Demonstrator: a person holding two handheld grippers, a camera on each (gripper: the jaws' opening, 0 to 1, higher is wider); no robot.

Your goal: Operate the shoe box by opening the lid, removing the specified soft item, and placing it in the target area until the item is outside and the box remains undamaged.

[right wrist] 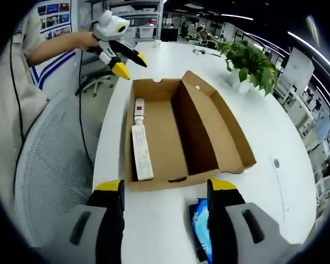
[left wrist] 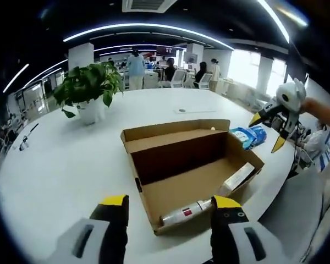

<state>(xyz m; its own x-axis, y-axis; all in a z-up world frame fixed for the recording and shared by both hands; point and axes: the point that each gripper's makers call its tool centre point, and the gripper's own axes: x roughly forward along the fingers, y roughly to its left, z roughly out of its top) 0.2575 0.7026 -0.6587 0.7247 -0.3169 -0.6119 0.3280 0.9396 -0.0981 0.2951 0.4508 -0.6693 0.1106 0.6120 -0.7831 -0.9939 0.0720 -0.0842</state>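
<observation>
White table [left wrist: 60, 165] holds opened shoe box [left wrist: 181, 181], blue pack [right wrist: 201, 231] beside it.

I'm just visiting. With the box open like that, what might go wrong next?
The cardboard shoe box sits close to the white table's edge, so a nudge might push it off toward the mesh chair. The blue soft pack lies outside, right by the right gripper, whose open jaws might knock it. The upright lid may crease if the left gripper bumps it.
</observation>
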